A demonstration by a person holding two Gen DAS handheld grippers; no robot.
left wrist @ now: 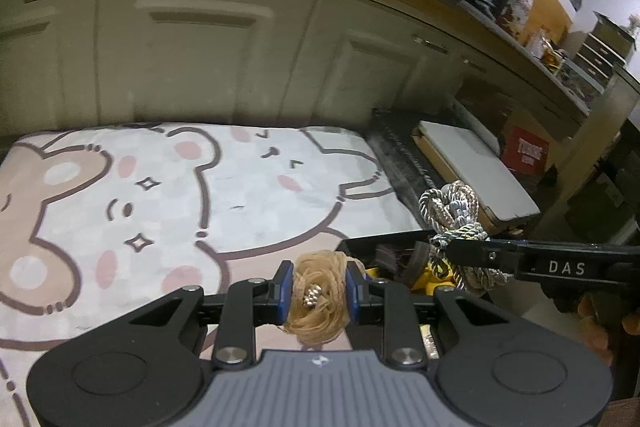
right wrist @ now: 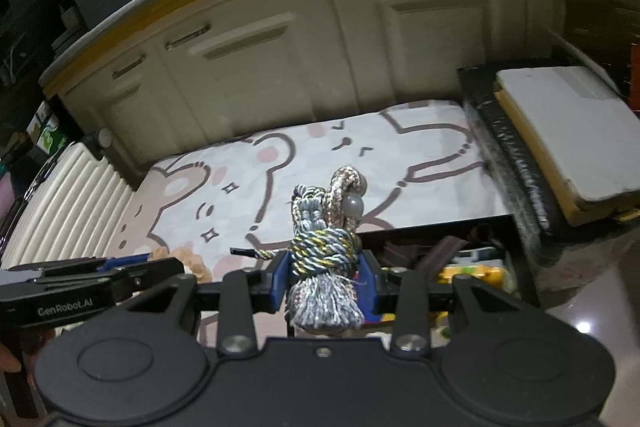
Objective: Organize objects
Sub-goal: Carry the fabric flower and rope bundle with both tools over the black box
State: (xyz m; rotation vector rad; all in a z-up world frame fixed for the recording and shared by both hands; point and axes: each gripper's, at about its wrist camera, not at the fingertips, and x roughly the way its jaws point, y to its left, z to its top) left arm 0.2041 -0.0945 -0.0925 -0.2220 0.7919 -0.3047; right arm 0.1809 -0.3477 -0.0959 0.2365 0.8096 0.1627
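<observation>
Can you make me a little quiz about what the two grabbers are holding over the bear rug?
1. True or false: the left gripper is shut on a tan lace flower.
2. What does the right gripper hold? A) a spoon B) a braided cord tassel C) a cup
3. What lies right behind the bear rug, at its far edge?

Key
1. True: the blue pads press the flower from both sides.
2. B
3. A row of cream cabinet doors.
</observation>
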